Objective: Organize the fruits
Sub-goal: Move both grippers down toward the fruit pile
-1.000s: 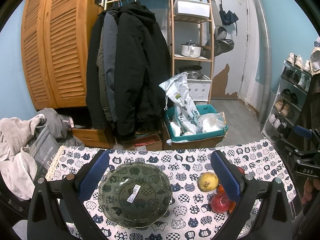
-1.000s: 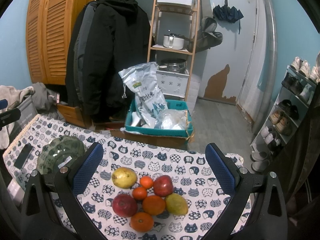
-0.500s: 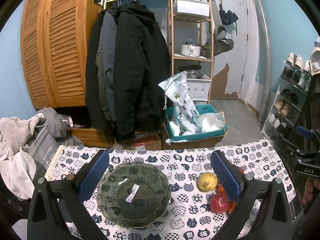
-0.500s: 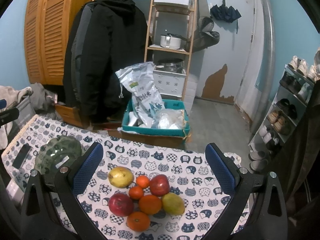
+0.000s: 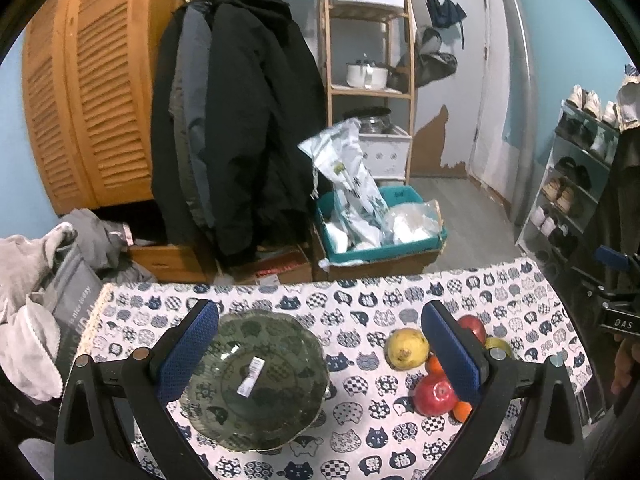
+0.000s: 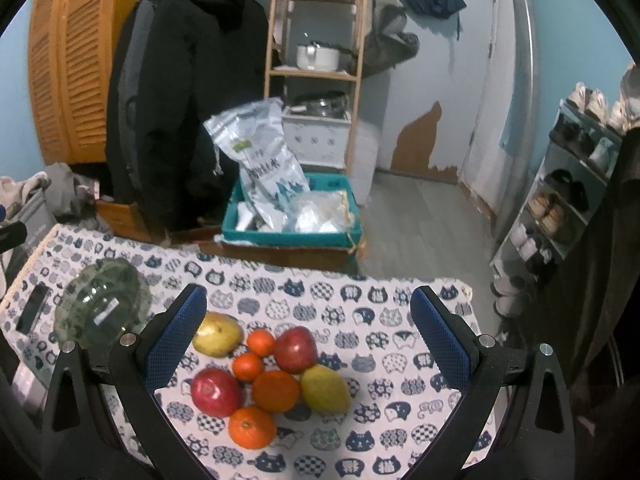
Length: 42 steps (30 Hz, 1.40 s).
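A green glass bowl [image 5: 256, 380] with a white sticker sits empty on the cat-print tablecloth [image 5: 360, 304]. My left gripper [image 5: 320, 344] is open above it, the left finger over the bowl's left rim. A pile of fruit lies to the right: a yellow pear [image 5: 406, 349] and a red apple [image 5: 434, 394]. In the right wrist view my right gripper [image 6: 308, 328] is open and empty over the pile: two red apples [image 6: 216, 392] [image 6: 295, 349], several oranges [image 6: 276, 390], two yellow pears [image 6: 218, 334] [image 6: 325, 388]. The bowl [image 6: 102, 304] lies at left.
A black phone [image 6: 34, 308] lies at the table's left edge. Behind the table stand a teal crate with bags [image 5: 380, 224], dark coats [image 5: 240, 136], a wooden shelf [image 5: 368, 60] and a shoe rack [image 5: 576, 184]. Grey clothes [image 5: 36, 280] are piled at left.
Both grippers have drifted slightly: the fruit and the bowl sit a little higher in the views. Nothing was gripped or moved on the table.
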Each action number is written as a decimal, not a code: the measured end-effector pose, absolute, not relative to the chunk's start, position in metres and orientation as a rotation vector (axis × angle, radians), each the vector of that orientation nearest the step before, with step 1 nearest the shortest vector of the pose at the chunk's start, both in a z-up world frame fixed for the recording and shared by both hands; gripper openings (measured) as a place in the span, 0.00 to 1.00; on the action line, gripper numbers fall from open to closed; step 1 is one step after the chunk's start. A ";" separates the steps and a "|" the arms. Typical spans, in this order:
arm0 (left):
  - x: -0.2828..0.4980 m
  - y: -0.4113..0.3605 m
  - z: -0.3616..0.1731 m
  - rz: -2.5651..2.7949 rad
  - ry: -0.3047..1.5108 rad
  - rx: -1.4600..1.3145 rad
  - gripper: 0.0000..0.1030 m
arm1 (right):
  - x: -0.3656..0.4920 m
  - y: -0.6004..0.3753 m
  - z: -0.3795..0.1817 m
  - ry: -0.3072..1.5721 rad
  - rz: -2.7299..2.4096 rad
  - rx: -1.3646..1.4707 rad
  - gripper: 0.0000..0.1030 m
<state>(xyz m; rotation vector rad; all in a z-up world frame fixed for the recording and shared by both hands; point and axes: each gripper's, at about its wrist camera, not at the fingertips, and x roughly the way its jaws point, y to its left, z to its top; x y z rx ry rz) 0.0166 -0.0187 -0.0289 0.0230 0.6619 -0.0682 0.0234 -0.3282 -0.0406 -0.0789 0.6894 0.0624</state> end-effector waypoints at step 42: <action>0.114 -0.100 -0.187 -0.169 1.095 0.064 0.99 | 0.087 -0.388 -0.255 1.273 0.128 0.073 0.81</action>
